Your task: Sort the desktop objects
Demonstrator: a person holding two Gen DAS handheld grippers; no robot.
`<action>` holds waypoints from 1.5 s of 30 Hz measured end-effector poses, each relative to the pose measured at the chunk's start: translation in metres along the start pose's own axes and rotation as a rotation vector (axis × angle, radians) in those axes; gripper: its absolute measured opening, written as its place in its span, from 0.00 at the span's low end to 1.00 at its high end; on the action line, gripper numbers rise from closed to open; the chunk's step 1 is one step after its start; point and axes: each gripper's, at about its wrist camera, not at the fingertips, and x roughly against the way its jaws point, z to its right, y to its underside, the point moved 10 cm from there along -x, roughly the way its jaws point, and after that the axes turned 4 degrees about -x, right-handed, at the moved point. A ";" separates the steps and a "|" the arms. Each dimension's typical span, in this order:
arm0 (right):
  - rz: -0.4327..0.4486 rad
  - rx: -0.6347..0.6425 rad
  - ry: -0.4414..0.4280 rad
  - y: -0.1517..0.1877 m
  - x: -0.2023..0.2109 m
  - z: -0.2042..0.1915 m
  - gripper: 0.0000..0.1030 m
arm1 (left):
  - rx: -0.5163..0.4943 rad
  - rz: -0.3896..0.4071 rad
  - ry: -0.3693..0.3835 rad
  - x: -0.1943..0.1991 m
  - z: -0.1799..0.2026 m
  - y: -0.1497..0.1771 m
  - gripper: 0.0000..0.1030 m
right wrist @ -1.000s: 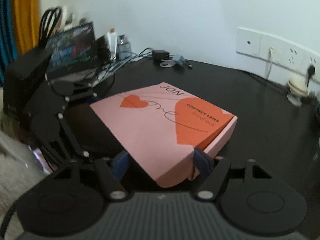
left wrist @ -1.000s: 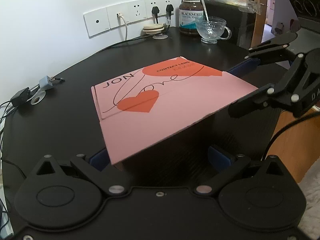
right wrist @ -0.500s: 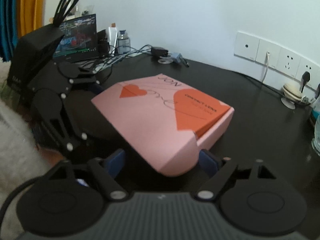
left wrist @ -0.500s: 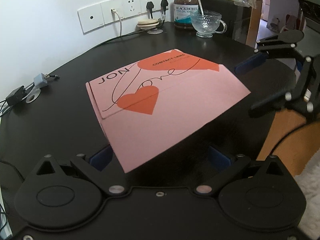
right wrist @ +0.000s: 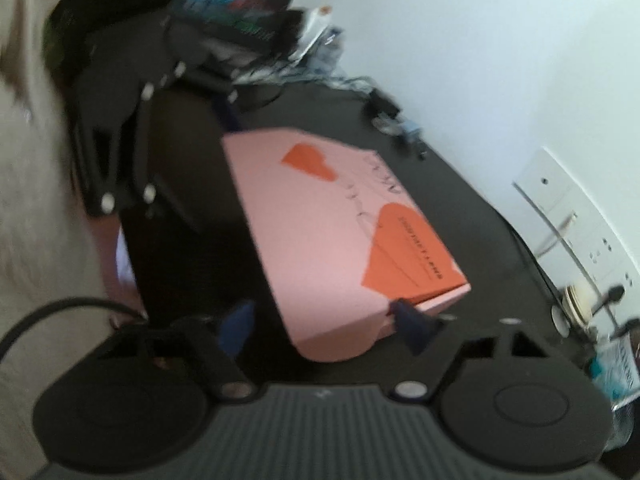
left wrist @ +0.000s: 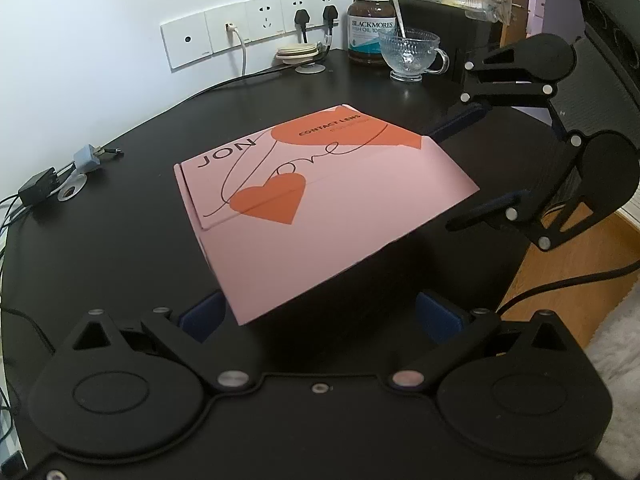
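R gripper (right wrist: 324,326) rolled sideways vs earlier; pink box (left wrist: 320,200) unmoved.

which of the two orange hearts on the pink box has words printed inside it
The larger heart, at the far corner of the pink box toward the glass cup: it reads "CONTACT LENS". The smaller heart is plain orange, crossed only by the lid seam.

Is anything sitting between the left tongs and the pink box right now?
Nothing visible. The pink box lies directly ahead of the open left tongs, its near corner reaching between the fingers; only bare black desk surrounds it.
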 end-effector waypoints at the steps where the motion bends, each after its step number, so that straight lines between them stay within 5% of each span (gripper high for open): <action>1: -0.004 0.009 0.011 0.002 0.000 0.000 0.62 | 0.003 -0.001 0.003 0.000 0.000 0.000 1.00; 14: 0.075 -0.415 -0.091 -0.002 0.010 0.019 0.58 | -0.014 -0.007 -0.022 0.002 -0.009 -0.002 1.00; 25: 0.183 -0.422 -0.055 0.004 0.005 0.015 0.59 | -0.013 -0.022 -0.028 -0.006 -0.010 0.000 1.00; 28: 0.184 -0.395 -0.023 0.003 0.003 0.011 0.64 | -0.018 -0.025 -0.026 -0.007 -0.011 0.000 1.00; 29: 0.176 -0.393 -0.019 0.004 0.003 0.009 0.73 | -0.016 -0.024 -0.024 -0.007 -0.011 0.000 1.00; 45: 0.145 -0.507 -0.140 0.011 0.015 -0.009 0.76 | 0.004 -0.020 -0.025 -0.003 -0.006 -0.002 1.00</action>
